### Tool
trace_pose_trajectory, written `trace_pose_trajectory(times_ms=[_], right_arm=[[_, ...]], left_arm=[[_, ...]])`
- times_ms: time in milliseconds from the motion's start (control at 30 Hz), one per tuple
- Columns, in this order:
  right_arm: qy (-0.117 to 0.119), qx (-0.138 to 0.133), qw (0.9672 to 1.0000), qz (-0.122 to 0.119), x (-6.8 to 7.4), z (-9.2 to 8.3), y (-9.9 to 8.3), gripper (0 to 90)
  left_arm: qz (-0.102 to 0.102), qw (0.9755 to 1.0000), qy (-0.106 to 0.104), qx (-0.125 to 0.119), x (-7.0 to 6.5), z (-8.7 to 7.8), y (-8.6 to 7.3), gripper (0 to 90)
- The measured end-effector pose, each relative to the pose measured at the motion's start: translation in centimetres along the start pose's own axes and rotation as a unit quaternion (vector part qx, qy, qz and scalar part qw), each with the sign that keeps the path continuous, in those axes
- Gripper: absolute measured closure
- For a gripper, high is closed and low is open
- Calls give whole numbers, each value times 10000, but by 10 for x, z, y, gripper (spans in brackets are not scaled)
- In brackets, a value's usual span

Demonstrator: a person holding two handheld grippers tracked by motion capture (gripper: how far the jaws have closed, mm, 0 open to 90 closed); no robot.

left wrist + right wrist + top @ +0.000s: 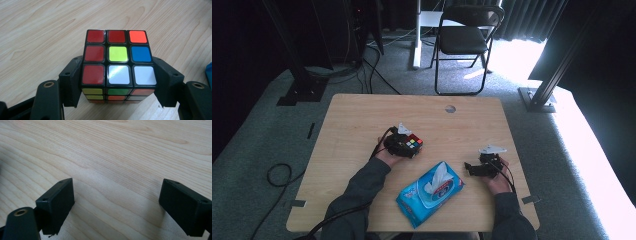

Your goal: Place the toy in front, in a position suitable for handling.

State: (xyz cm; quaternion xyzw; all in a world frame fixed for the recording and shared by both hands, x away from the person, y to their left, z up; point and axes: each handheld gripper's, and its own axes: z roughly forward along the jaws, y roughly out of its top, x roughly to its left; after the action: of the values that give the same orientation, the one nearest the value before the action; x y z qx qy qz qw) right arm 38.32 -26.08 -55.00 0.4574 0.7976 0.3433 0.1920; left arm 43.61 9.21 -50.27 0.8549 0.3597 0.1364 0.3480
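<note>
The left gripper [117,82] clamps a scrambled puzzle cube [117,65] between its black jaws, which press flat on the cube's two opposite side faces (a grip across flat faces keeps a smooth, boxy thing from twisting loose). In the high view the cube [411,144] sits just left of the table's [362,120] centre, at about twelve o'clock from the blue pack of wet wipes [430,194] near the front edge. The right gripper [469,168] rests at three o'clock from the pack, its jaws spread wide over bare wood with nothing between them, probably parked to leave the left hand room.
</note>
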Motion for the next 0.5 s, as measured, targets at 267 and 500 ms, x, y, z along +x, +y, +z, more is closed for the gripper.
trace_pose_trajectory(times_ms=[267, 500], right_arm=[[1, -1, 10000, 1, 0, 0, 0, 124], [-1, -1, 10000, 0, 0, 0, 0, 124]], left_arm=[[-3, 10000, -21, -9, 0, 5, -2, 340], [-27, 9998, -176, 85, 2, 5, -3, 323]])
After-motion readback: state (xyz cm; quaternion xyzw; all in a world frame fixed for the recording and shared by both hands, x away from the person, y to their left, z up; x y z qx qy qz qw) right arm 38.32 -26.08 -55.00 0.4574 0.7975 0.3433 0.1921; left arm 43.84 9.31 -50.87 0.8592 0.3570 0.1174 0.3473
